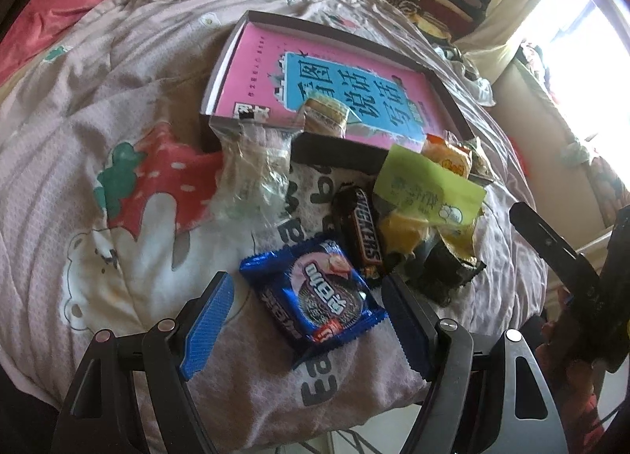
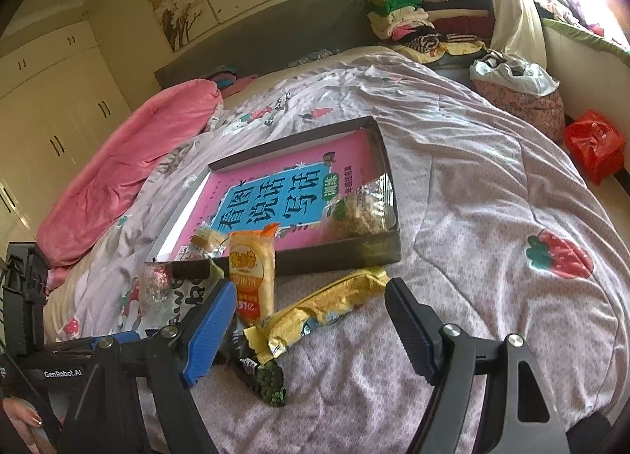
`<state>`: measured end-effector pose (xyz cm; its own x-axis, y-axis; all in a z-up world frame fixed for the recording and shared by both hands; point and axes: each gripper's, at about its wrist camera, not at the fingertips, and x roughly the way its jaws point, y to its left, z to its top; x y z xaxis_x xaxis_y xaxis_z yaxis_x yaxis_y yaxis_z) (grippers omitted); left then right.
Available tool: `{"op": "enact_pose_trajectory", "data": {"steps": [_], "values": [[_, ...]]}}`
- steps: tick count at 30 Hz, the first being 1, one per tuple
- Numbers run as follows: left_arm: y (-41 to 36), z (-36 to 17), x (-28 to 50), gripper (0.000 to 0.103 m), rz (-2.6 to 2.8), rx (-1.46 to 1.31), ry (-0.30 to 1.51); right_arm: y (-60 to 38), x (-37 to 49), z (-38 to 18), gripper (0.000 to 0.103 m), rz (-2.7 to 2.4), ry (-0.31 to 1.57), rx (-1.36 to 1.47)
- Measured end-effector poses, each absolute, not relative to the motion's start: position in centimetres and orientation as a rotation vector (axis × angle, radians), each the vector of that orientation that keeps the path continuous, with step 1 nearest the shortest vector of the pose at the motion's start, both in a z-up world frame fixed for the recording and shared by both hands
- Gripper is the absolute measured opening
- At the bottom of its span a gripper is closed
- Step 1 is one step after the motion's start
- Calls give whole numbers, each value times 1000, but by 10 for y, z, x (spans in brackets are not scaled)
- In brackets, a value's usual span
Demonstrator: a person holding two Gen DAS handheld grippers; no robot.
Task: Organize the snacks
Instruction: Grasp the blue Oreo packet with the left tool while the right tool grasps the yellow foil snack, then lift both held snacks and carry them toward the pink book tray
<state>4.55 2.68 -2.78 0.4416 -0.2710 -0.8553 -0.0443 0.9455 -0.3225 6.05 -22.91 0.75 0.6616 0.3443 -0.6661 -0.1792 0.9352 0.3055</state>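
box (image 2: 388,178): pink book (image 2: 275,194), clear-wrapped snack (image 2: 360,214) | both grippers empty

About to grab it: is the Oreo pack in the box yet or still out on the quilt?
Out. The Oreo pack lies flat on the quilt, short of the box, between the open left hand-held gripper fingers.

Your quilt (image 2: 472,194) is pale lilac, printed with red strawberries with green tops, and a plain pink blanket (image 2: 130,162) lies beside it. You see a dark box (image 2: 338,253) holding a pink book (image 1: 260,72) with a blue title panel. Your snacks: a blue Oreo pack (image 1: 315,296), a brown Snickers bar (image 1: 360,229), a yellow wrapper (image 2: 327,304) and an orange-and-yellow packet (image 2: 252,269).
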Motion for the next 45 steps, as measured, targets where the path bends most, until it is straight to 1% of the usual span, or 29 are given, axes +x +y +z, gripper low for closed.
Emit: {"op": "enact_pose_trajectory", "data": {"steps": [7, 20, 25, 28, 30, 32, 33, 38, 45], "values": [[22, -37, 45, 78, -149, -351, 1154, -231, 60, 2, 77, 306, 825, 251], [5, -48, 60, 78, -24, -302, 1179, -231, 66, -12, 77, 298, 879, 265], [9, -52, 64, 77, -15, -335, 1169, -235, 71, -21, 77, 298, 914, 307], [14, -53, 64, 74, -21, -352, 1163, -237, 76, -27, 77, 321, 942, 358], [16, -54, 62, 70, -24, -346, 1162, -237, 78, -31, 74, 337, 957, 383], [18, -54, 61, 68, -32, -342, 1159, -236, 82, -35, 66, 364, 978, 411], [18, -54, 61, 68, -35, -337, 1158, -235, 83, -37, 64, 370, 985, 417], [19, -54, 59, 65, -52, -312, 1148, -230, 91, -46, 51, 398, 1016, 455], [18, -55, 61, 65, -52, -296, 1142, -229, 105, -53, 46, 408, 1014, 495]]}}
